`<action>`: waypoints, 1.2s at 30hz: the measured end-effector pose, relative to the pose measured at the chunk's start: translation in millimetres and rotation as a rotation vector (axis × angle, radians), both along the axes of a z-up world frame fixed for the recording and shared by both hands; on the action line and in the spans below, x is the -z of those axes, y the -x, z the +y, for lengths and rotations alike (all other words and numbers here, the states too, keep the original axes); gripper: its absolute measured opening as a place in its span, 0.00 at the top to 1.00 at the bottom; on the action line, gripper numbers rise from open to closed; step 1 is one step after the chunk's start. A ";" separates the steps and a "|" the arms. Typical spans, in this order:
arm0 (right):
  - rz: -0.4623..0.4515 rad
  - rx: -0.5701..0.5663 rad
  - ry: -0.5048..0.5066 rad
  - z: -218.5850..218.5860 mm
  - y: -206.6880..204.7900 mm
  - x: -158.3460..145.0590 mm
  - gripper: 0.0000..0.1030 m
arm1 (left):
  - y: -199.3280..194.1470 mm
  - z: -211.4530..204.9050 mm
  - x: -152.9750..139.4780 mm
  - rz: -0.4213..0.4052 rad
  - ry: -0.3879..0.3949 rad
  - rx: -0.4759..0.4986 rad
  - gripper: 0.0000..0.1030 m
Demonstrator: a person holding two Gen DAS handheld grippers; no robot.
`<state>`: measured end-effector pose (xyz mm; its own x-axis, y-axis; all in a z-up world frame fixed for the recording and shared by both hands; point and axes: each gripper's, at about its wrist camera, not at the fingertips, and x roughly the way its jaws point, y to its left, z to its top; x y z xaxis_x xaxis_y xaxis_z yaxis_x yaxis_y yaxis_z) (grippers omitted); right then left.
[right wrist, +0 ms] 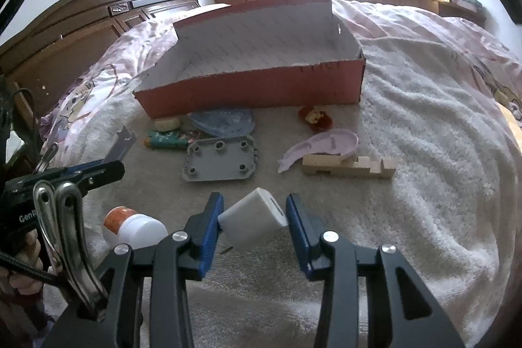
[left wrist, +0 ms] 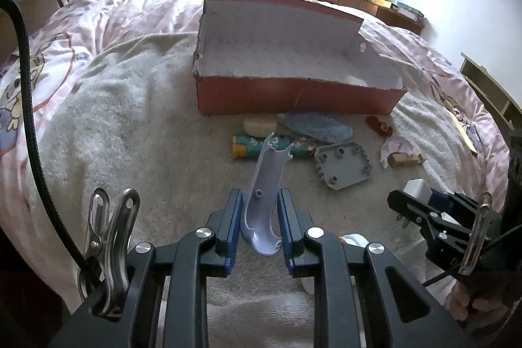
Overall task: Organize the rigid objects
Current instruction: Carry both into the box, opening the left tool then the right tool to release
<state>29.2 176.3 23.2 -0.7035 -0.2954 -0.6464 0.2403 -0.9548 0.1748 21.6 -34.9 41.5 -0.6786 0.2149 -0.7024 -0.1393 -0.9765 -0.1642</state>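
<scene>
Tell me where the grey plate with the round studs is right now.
The grey studded plate lies on the blanket in front of the red box, centre-left in the right wrist view, just right of the green tube and below the blue insole.

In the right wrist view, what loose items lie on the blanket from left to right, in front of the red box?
Orange-and-white bottle → green patterned tube → grey studded plate → red toy → wooden block piece.

On the bed (left wrist: 114, 93), loose items (right wrist: 220, 162) lie just before the box (right wrist: 254, 87).
</scene>
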 end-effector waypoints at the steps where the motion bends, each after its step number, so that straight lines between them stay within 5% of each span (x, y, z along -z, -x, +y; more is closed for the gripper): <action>1: 0.001 -0.002 0.001 0.3 0.1 -0.7 0.59 | 0.9 -0.5 -1.5 0.000 -0.006 -0.001 0.78; 17: 0.046 -0.015 0.037 8.7 17.6 -33.7 0.59 | 24.5 11.7 -34.3 0.061 -0.019 0.036 0.78; 36: 0.066 -0.028 0.085 15.5 88.8 -63.3 0.59 | 94.8 32.6 -55.1 0.091 -0.007 0.058 0.78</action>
<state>-59.5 191.8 86.6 -0.7341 -0.3675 -0.5711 0.2805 -0.9299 0.2378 -73.2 -2.3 96.5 -0.7256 0.2604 -0.6370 -0.2099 -0.9653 -0.1555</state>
